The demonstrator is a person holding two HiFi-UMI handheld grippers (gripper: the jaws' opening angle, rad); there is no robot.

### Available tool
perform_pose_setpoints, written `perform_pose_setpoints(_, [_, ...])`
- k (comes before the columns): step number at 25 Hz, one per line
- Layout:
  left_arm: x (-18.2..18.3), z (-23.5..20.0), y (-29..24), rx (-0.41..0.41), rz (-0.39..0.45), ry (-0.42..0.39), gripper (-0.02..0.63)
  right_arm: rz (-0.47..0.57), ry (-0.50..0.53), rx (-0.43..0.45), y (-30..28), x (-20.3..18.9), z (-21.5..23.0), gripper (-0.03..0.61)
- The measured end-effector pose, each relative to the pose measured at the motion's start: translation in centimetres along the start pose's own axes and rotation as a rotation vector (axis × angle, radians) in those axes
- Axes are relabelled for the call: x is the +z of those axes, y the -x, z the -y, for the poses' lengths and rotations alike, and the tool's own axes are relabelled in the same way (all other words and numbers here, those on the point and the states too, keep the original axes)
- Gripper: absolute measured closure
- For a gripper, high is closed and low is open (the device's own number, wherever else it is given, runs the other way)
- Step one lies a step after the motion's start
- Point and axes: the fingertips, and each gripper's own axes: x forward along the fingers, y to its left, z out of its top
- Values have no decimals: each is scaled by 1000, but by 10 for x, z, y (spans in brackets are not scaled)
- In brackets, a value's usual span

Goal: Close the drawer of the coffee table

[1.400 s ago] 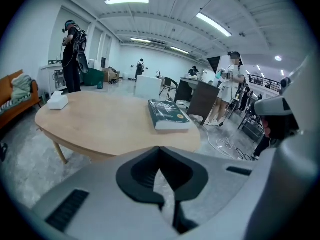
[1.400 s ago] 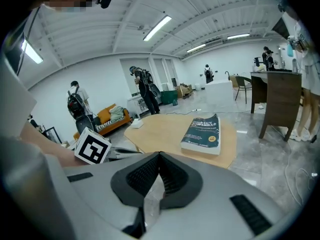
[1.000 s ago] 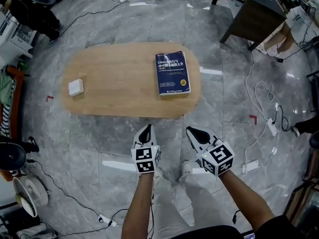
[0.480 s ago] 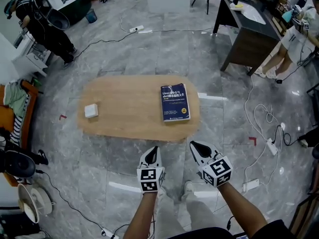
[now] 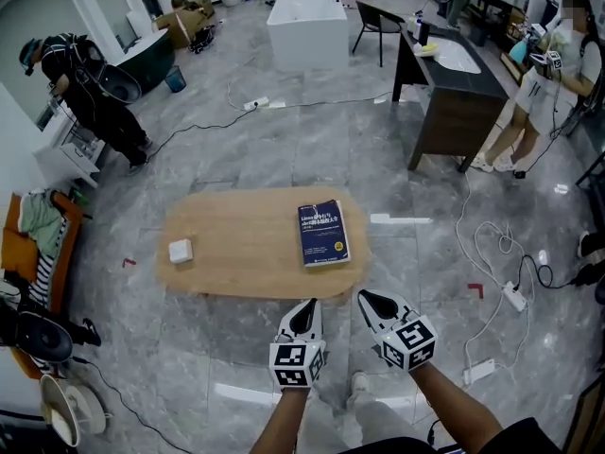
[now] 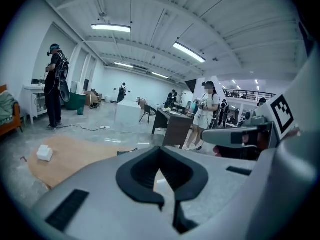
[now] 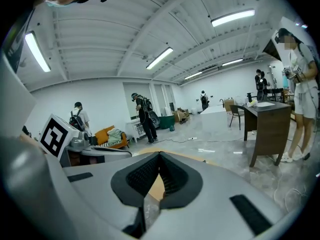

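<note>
The oval wooden coffee table (image 5: pixel 246 253) stands on the grey floor in the head view; no drawer shows from here. On its top lie a blue book (image 5: pixel 322 233) to the right and a small white box (image 5: pixel 181 251) to the left. My left gripper (image 5: pixel 304 306) and right gripper (image 5: pixel 365 299) are shut and empty, side by side just before the table's near edge. The left gripper view has the tips (image 6: pixel 160 150) closed, with the tabletop (image 6: pixel 75 159) and white box (image 6: pixel 45 153) beyond. In the right gripper view the tips (image 7: pixel 160 155) meet too.
Cables and power strips (image 5: pixel 501 253) trail over the floor to the right. A dark desk (image 5: pixel 454 93) and a standing person (image 5: pixel 539 93) are at the back right. Another person (image 5: pixel 95 93) stands at the back left. An orange sofa (image 5: pixel 28 244) and a fan (image 5: pixel 61 410) line the left.
The head view has tilted up, so more of the room shows. Both grippers have stayed shut and their tips now stand closer to the table's near edge.
</note>
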Motion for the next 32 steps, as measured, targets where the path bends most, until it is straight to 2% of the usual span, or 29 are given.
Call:
perform_pose_setpoints(12, [57,35,37,25,98,-49,611,67,11,10,37,37,3,568])
perform_pose_setpoints(19, [66,58,51,1,120,-75,611,87,14,8,49,45,5,568])
perform_pose_setpoints(24, [75,65,72,-59,145,-101,611,95,57,18,53,50,-20,568])
perform_pose_setpoints(32, [87,51,131,-77,190,-136,611,131,82,17,65,64,-79,568])
